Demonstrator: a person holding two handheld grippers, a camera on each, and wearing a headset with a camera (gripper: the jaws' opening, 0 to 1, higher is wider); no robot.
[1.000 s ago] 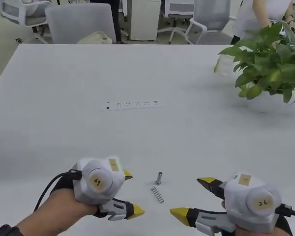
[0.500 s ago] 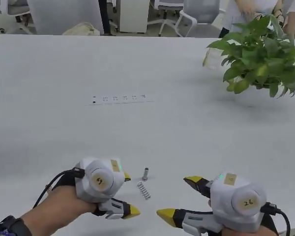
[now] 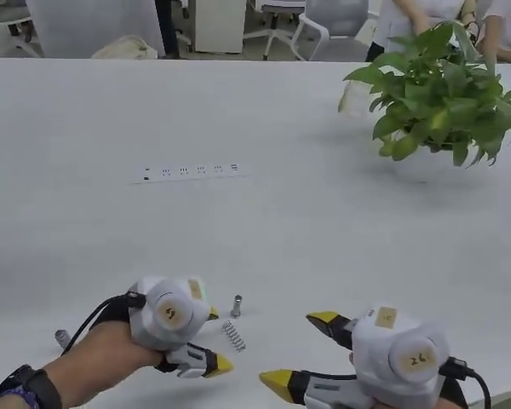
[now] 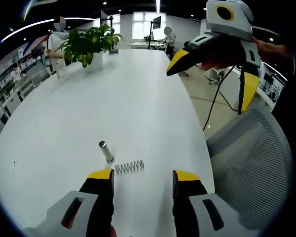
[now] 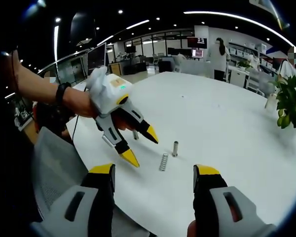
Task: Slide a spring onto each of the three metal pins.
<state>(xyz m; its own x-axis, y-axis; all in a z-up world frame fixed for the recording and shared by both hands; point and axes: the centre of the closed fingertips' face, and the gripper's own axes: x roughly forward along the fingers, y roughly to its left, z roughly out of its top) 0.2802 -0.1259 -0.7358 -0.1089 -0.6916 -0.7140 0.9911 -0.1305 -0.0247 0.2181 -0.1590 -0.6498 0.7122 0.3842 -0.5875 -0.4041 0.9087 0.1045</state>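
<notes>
A small steel spring lies flat on the white table, just in front of an upright metal pin. A second pin stands left of the hand. My left gripper is open, its yellow tips just left of the spring and first pin. My right gripper is open too, a little to their right. The left gripper view has the spring and pin just beyond its open gripper. From my right gripper, the spring and pin lie ahead.
A white power strip lies mid-table. A potted green plant stands at the far right. The table's near edge runs close under both grippers. Office chairs and people are beyond the far edge.
The head camera has swung, which brings the second pin into view at the left. My left gripper has edged right, closer to the first pin and spring. Both grippers stay open.
</notes>
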